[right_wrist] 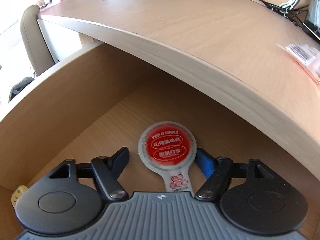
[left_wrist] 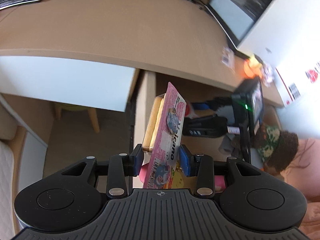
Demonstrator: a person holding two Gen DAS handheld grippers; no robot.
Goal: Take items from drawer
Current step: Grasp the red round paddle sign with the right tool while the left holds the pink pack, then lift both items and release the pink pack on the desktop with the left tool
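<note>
Two views from cameras mounted on hand-held grippers, both looking down toward a wooden desk and an open drawer beneath its edge

In the left wrist view, the left gripper (left_wrist: 163,156) is clenched on a pink snack pack (left_wrist: 170,132), a flat printed card with pale biscuit sticks in a clear tray on its back. The pack stands nearly upright between the blue pads, pinched near its lower half, and is lifted clear in front of the desk (left_wrist: 100,20) edge. Beyond it, blurred, lie dark items and the other gripper's camera body. A person's hair shows at the right edge

In the right wrist view, the right gripper (right_wrist: 162,156) points down into the drawer (right_wrist: 60,104), its fingers spread apart and grasping nothing. Between them, on the drawer floor, lies a round sealed cup (right_wrist: 167,148) with a red printed foil lid and a tab pointing back toward the camera. The blue pad is just beside the lid's rim on the right; the black finger on the left stands apart from it. A small pale yellow object (right_wrist: 19,195) sits at the lower left corner

The cup looks light and small, with a thin foil lid that could dent or tear. The rim seems stiffer, so closing across the round sides would likely be safest. The biscuit pack looks light too, but its sticks are brittle, so a gentle pinch suits it
</note>
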